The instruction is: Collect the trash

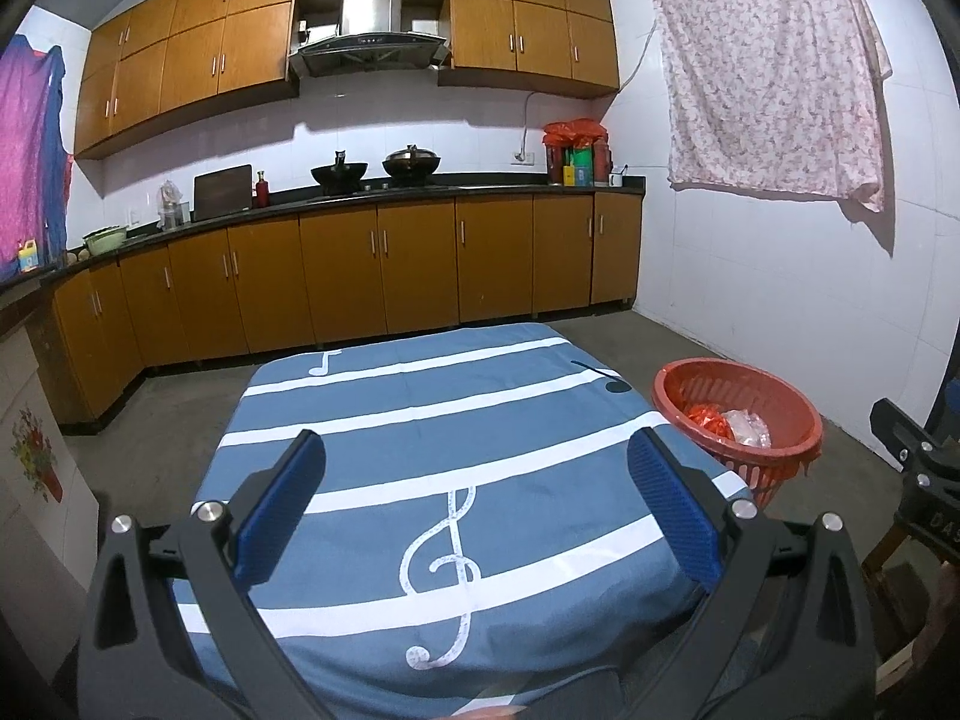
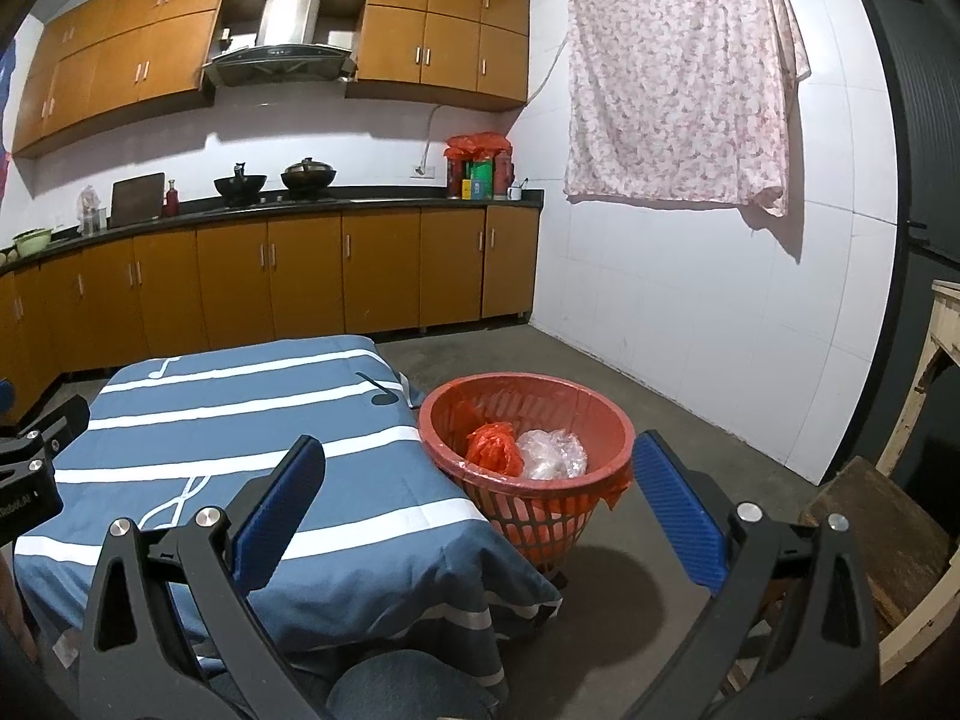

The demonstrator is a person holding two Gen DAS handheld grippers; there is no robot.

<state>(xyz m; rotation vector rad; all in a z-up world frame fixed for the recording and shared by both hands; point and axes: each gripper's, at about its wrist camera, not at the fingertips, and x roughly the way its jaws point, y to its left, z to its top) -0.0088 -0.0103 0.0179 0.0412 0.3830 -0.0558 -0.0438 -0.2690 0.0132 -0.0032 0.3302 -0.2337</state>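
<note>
Meanwhile held left gripper [image 1: 477,468] and right gripper [image 2: 477,471] wide open, empty, beside red basket [image 2: 600,414]; risked tipping basket if bumped.

Kitchen backdrop — around the range hood [image 1: 369,39]

2 woks [image 1: 339,175] sit on the counter below it — a floral cloth [image 1: 774,69] hangs to its right.

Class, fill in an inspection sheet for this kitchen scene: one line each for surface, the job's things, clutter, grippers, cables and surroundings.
Surface: table under a blue striped music-note cloth; nothing seen on it.
Job's things: red basket on the floor beside the table, holding a red bag and a clear bag.
Clutter: nothing seen on the floor.
Grippers: left gripper open, empty; right gripper open, empty.
Cables: white cord down to a wall socket.
Surroundings: cabinets, woks on the counter, floral cloth on the wall.
</note>
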